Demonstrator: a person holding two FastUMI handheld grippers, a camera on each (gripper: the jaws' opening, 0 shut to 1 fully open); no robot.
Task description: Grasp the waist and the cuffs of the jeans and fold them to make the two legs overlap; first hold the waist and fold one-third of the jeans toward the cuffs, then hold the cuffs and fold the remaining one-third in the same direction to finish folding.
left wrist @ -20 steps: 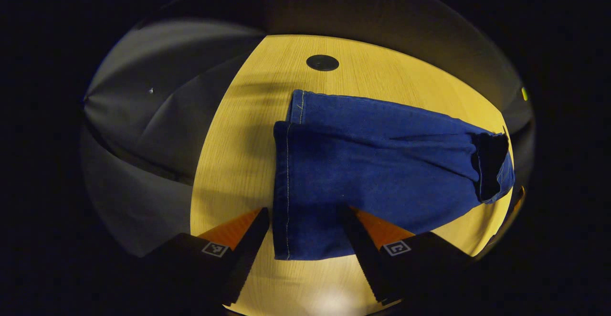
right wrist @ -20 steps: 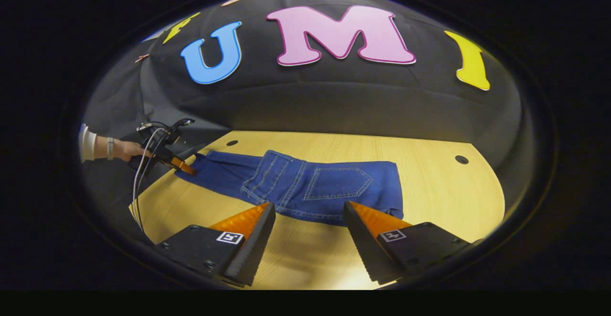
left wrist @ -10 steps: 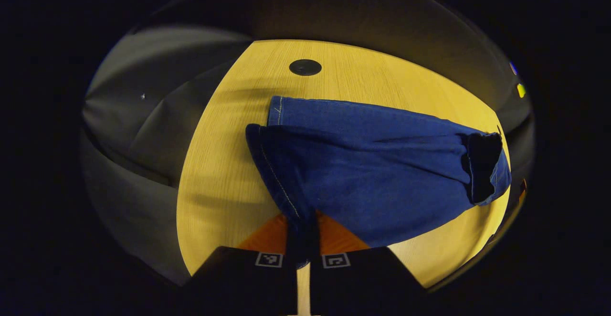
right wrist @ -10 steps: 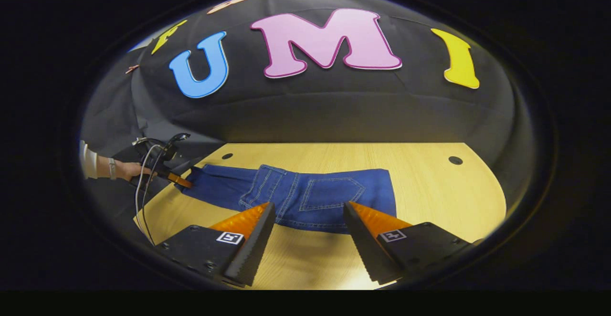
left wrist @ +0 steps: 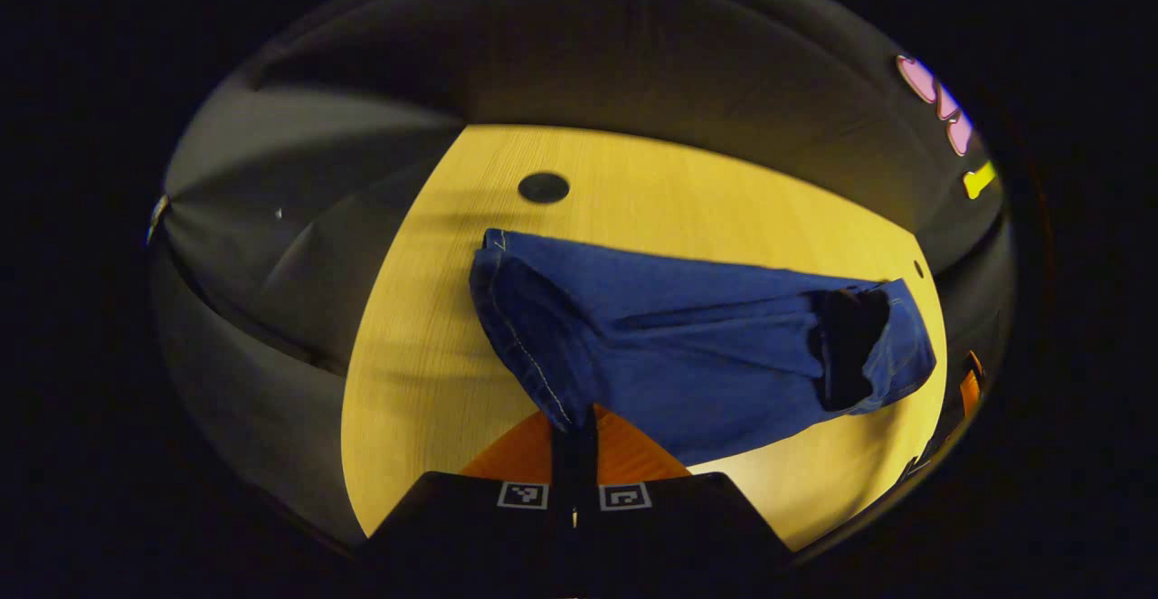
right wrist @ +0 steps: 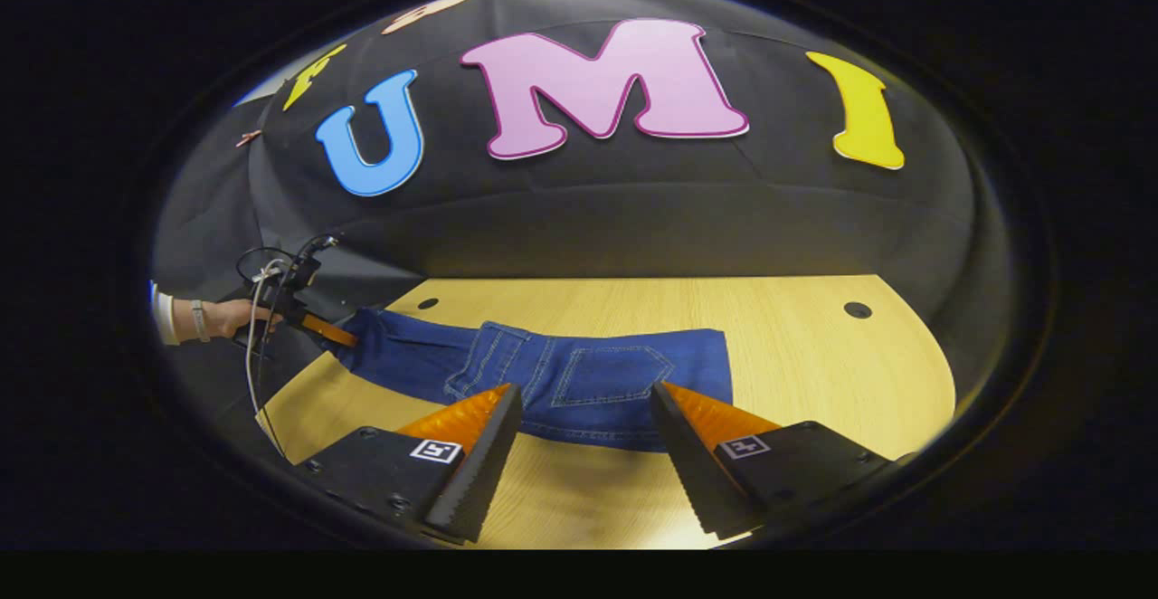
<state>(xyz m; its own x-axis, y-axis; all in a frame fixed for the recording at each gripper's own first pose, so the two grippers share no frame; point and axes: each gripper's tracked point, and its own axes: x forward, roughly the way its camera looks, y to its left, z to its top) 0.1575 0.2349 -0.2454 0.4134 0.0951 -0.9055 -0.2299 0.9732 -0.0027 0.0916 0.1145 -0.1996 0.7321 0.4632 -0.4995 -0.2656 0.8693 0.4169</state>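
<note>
Blue jeans (left wrist: 688, 346) lie on the wooden table (left wrist: 434, 346), legs overlapped, with the waist part folded over toward the right of the left gripper view. My left gripper (left wrist: 574, 432) is shut on the near corner of the cuffs and holds it raised off the table. In the right gripper view the jeans (right wrist: 579, 377) stretch across the table with a back pocket facing up. My right gripper (right wrist: 583, 418) hangs open just in front of their near edge, nothing between its fingers. At far left a hand holds the left gripper (right wrist: 330, 335) at the lifted cuff end.
Black cloth walls surround the table. Round dark holes sit in the tabletop (left wrist: 544, 187) (right wrist: 857, 310). Bare wood (right wrist: 832, 382) lies to the right of the jeans in the right gripper view.
My left gripper closed on the cuff corner and lifted it, pulling the hem up. My right gripper stayed open while its view shifted slightly.
</note>
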